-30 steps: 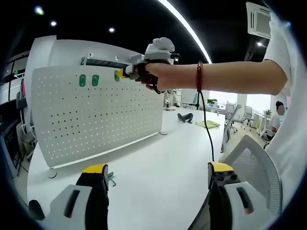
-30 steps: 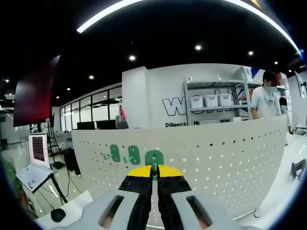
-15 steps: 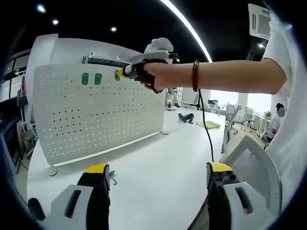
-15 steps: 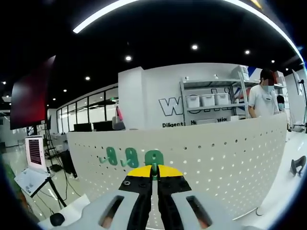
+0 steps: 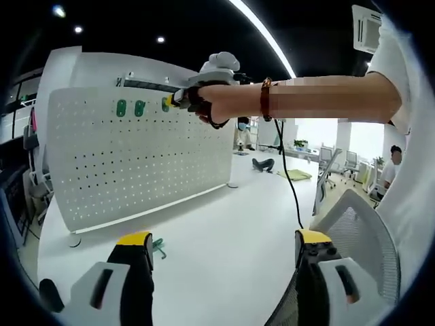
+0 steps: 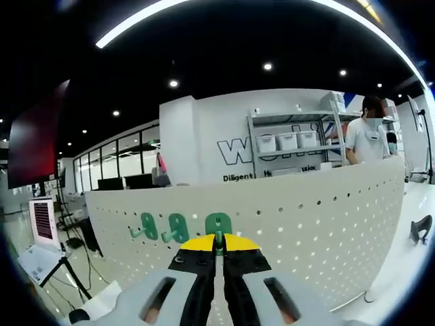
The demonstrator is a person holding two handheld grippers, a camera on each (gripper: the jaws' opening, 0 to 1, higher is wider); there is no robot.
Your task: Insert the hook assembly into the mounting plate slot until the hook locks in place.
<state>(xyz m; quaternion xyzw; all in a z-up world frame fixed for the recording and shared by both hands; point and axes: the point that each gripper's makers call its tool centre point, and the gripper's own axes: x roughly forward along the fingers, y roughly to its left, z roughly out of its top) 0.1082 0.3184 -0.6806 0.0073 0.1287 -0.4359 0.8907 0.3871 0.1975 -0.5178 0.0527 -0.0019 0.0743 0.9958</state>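
Two green hooks (image 5: 129, 108) already seated near the top edge of the white pegboard (image 5: 136, 159), seen from the left gripper view. Left gripper (image 5: 221, 255) low over the table (image 5: 231, 251), jaws spread wide, holding nothing. Spare green hook (image 5: 158, 250) lying on the table just beside the left jaw. Right gripper (image 5: 175, 102) reaching from the right, up at the board's top row, next to the seated pair.

From the right gripper view, right gripper (image 6: 217, 246) pinched nearly closed on the third green hook (image 6: 218, 226), its back against the pegboard (image 6: 306, 224) beside the seated hooks (image 6: 163, 227).

Best done by keeping the hook square to the board, pressing straight in, then down. Cannot tell yet whether locked; worth a gentle tug before releasing.
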